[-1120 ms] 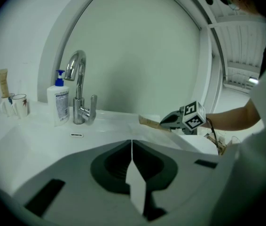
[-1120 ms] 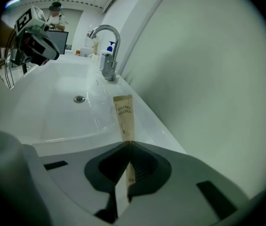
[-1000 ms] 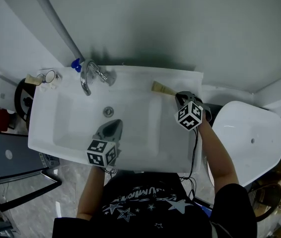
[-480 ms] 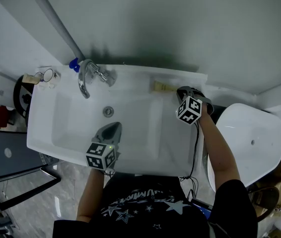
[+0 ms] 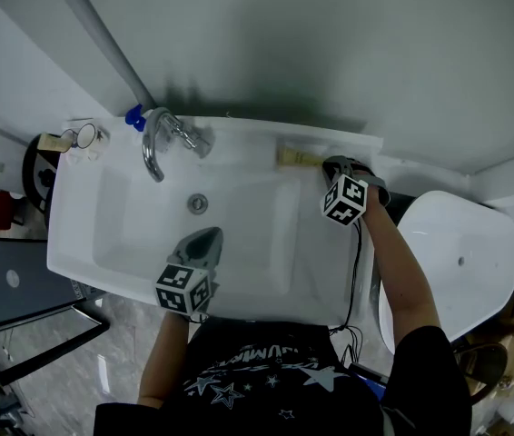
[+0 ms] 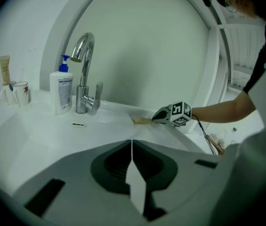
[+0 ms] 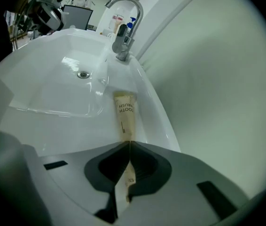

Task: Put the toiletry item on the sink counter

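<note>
A flat beige toothbrush packet (image 7: pixel 124 117) lies along the back ledge of the white sink counter (image 7: pixel 159 121), right of the basin. My right gripper (image 7: pixel 128 147) is shut on its near end; the far end rests on or just above the ledge. The head view has the packet (image 5: pixel 295 159) sticking out left of the right gripper (image 5: pixel 330 167). In the left gripper view the packet (image 6: pixel 142 120) shows beside the right gripper (image 6: pixel 157 119). My left gripper (image 5: pixel 201 240) hangs shut and empty over the basin's front; its own view shows the left gripper (image 6: pixel 132 147) closed.
A chrome tap (image 5: pixel 159 140) stands at the back left of the basin with a soap pump bottle (image 6: pixel 60 92) beside it. A cup (image 6: pixel 20 92) holding a tube (image 6: pixel 5 69) sits at the far left. The drain (image 5: pixel 198 203) is mid-basin. A white toilet (image 5: pixel 452 252) stands right of the sink.
The right gripper has moved the packet a little farther toward the back ledge and wall. The left gripper has stayed over the basin's front.
</note>
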Motion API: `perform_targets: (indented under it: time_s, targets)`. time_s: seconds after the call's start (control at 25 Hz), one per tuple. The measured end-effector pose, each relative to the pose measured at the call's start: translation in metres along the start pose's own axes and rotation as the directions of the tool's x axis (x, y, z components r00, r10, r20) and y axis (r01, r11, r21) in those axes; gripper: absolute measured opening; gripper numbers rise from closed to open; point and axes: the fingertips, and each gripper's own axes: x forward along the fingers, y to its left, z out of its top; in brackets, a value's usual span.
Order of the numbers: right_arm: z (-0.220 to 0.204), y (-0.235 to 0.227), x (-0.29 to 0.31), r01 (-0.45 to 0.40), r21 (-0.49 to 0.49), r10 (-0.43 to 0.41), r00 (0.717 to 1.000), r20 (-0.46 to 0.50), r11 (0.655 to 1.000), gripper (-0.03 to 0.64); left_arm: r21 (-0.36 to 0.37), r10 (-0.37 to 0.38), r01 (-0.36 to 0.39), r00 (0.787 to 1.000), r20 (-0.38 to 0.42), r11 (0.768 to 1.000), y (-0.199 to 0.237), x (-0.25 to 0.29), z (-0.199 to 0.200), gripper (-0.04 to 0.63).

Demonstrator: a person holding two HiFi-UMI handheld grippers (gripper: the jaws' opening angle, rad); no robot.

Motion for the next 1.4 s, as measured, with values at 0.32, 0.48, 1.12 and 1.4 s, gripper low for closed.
perform_targets:
  time_s: [0.32, 0.48, 1.12, 1.4]
  targets:
    - [0.002, 0.001, 0.003, -0.006, 0.002, 0.006, 1.0, -0.011, 1.0, 0.018, 0.0, -0.005, 0.005, 1.0, -0.003, 1.0, 0.0, 0.001, -0.001, 0.02]
    - [0.001, 0.003, 0.003, -0.01, 0.015, 0.011, 1.0, -0.023, 1.0, 0.124, 0.002, -0.008, 0.008, 1.0, -0.003, 1.0, 0.0, 0.0, -0.003, 0.02]
    - [0.029, 0.021, -0.045, 0.066, 0.141, -0.068, 0.998, 0.009, 0.988, 0.129, 0.025, -0.054, 0.053, 0.998, 0.038, 0.998, 0.0, -0.021, 0.002, 0.02]
    - [0.061, 0.036, -0.075, 0.121, 0.254, -0.139, 0.989, 0.056, 0.96, 0.079, 0.049, -0.099, 0.097, 0.994, 0.055, 0.994, 0.005, -0.036, 0.002, 0.02]
